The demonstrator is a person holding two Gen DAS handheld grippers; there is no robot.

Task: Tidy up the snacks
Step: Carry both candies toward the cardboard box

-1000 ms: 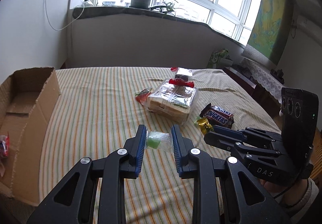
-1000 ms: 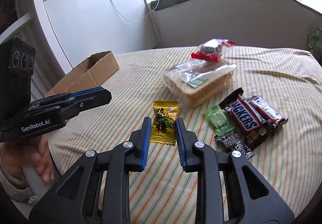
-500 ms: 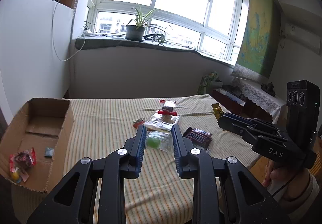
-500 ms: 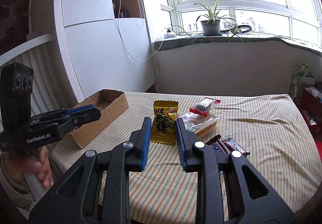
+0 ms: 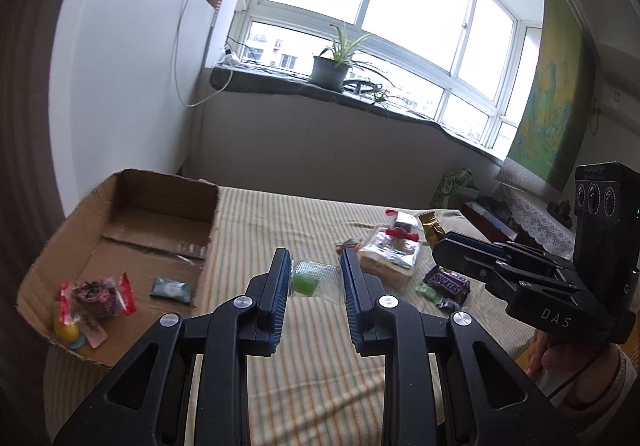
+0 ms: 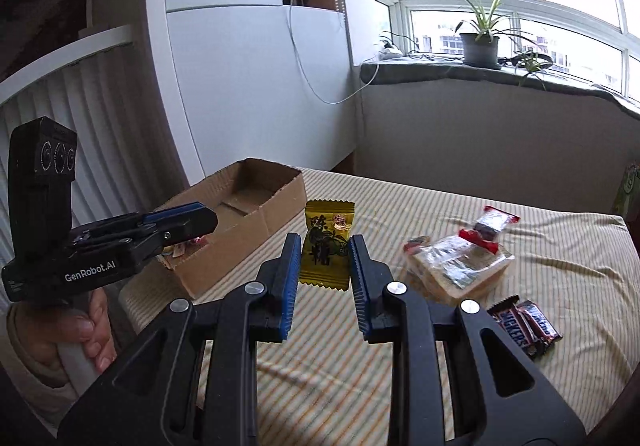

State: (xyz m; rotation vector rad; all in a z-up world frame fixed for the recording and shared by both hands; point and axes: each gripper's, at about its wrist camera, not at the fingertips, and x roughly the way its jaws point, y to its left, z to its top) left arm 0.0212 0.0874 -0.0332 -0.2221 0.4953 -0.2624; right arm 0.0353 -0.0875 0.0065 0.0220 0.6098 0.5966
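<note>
A few snacks already lay in the cardboard box (image 5: 120,230). The left gripper (image 5: 314,278) fingers pinched a green jelly cup (image 5: 306,282) and the right gripper (image 6: 324,258) fingers a yellow candy packet (image 6: 326,242); the bread bag (image 5: 390,256) and Snickers bars (image 5: 448,282), at the jelly cup's three o'clock, remained on the surface (image 5: 280,221).

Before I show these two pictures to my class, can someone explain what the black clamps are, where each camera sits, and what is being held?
No robot here: a person holds a two-finger clamp in each hand, with a camera on each looking along its fingers. In the left view, the left gripper pinches a clear-wrapped green candy. In the right view, the right gripper pinches a yellow candy packet. On the striped tablecloth lie bagged bread and Snickers bars. The cardboard box already contains a few snacks.
</note>
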